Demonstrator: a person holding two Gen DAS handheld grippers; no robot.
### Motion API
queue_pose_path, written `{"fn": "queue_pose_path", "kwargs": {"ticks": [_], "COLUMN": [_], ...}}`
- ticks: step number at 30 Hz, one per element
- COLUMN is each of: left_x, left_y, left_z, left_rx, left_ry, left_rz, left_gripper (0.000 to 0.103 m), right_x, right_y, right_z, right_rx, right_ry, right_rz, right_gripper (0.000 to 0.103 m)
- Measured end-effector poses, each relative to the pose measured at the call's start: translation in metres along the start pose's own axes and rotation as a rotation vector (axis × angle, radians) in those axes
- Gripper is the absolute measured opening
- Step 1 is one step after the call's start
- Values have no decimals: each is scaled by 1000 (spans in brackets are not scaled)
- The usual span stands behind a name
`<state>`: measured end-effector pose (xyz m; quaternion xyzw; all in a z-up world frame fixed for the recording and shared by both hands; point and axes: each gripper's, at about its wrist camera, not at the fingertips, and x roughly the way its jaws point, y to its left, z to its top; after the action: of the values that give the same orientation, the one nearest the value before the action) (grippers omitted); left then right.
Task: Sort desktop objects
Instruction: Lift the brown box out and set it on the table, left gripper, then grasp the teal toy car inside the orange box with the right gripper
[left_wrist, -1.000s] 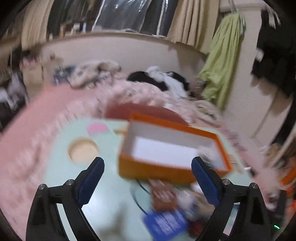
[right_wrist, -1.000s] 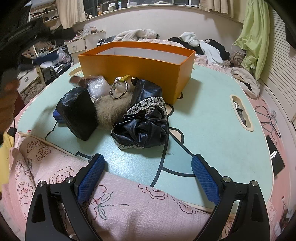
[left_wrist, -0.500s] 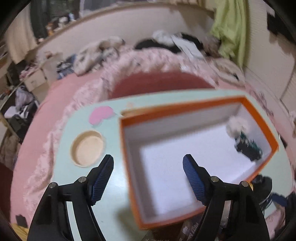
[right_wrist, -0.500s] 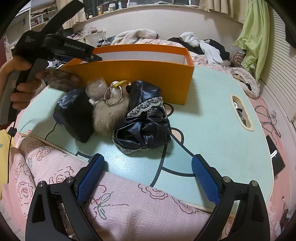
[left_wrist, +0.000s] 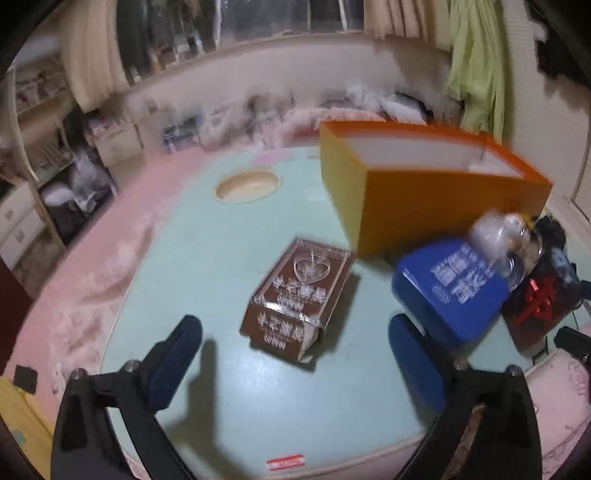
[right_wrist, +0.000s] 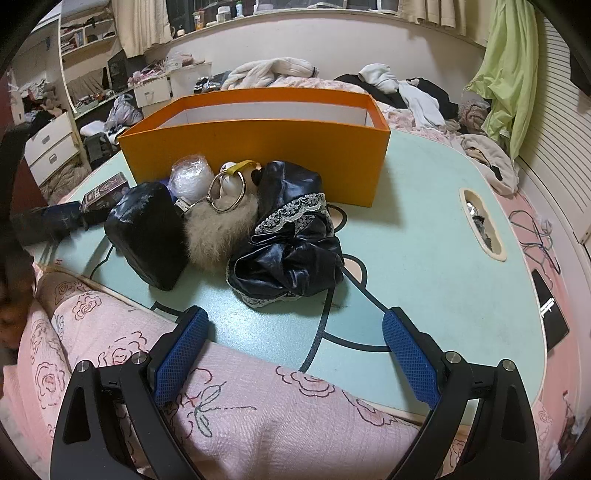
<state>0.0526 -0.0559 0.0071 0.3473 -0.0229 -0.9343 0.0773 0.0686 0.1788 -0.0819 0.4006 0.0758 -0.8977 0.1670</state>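
An orange open-top box (left_wrist: 436, 192) (right_wrist: 258, 147) stands on the pale green table (left_wrist: 207, 258). A brown printed carton (left_wrist: 299, 299) lies flat just ahead of my left gripper (left_wrist: 295, 328), whose jaws are opening wide with nothing between them. To its right sits a blue box (left_wrist: 450, 288) under a clear bag. My right gripper (right_wrist: 295, 317) hangs open over the table's near edge. Beyond it lie a black pouch (right_wrist: 147, 236), a furry keyring (right_wrist: 218, 232) and a black lace-trimmed cloth (right_wrist: 291, 243).
The table has a round recess (left_wrist: 247, 186) at its far left and an oblong slot (right_wrist: 480, 225) on the right. A pink rose-print quilt (right_wrist: 221, 387) lies below the near edge. White drawers (right_wrist: 48, 147) stand left; clothes lie on the bed behind.
My left gripper has come away from above the orange box and dropped low over the table to its left, now facing the brown carton, jaws wider. The right gripper has not moved.
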Motion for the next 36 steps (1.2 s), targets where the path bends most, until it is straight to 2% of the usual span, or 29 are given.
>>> {"fn": "queue_pose_path", "kwargs": {"ticks": [2, 8, 13, 14, 15, 16, 17, 19, 20, 22, 25, 28, 30, 31, 33, 35, 36], "left_x": [-1, 5, 4, 4, 3, 3, 2, 2, 2, 0, 0, 0, -1, 0, -2, -5, -6], "left_y": [-3, 13, 13, 13, 13, 12, 13, 13, 13, 14, 13, 14, 14, 14, 14, 14, 13], "left_z": [-1, -8, -7, -7, -7, -8, -6, -6, -6, -6, -7, -6, -7, -6, -4, -2, -2], "left_rx": [15, -42, -37, -37, -37, -36, -36, -36, -36, -36, -35, -35, -36, -36, -35, -31, -30], "left_ry": [-2, 10, 5, 5, 3, 1, 0, 1, 1, 0, 0, 0, -2, -1, -3, -7, -9], "left_rz": [15, -55, -53, -53, -54, -55, -56, -56, -56, -56, -56, -57, -58, -58, -59, -58, -58], "left_gripper": [103, 103, 103, 103, 103, 103, 103, 103, 103, 103, 103, 103, 103, 103, 103, 103, 103], "right_x": [1, 3, 1, -3, -11, -20, -29, -50, -54, -46, -2, 40, 68, 80, 101, 113, 114], "right_y": [-2, -5, -7, -8, -11, -12, -13, -15, -15, -14, -21, -22, -25, -27, -33, -32, -29], "right_z": [0, 1, 2, 3, 7, 14, 27, 64, 84, 119, 170, 192, 200, 200, 198, 191, 188], "right_rx": [4, 6, 14, 27, 43, 50, 48, 16, -2, -27, -3, -4, 24, 34, 17, -1, -22], "right_ry": [1, 1, -1, -17, -53, -86, -118, -184, -180, -88, 166, 340, 450, 505, 581, 602, 594], "right_rz": [3, 4, 22, 40, 56, 63, 66, 71, 68, 87, 115, 40, 9, -1, -46, -109, -133], "right_gripper": [96, 96, 96, 91, 67, 54, 46, 44, 41, 39, 36, 34, 27, 27, 27, 22, 24]}}
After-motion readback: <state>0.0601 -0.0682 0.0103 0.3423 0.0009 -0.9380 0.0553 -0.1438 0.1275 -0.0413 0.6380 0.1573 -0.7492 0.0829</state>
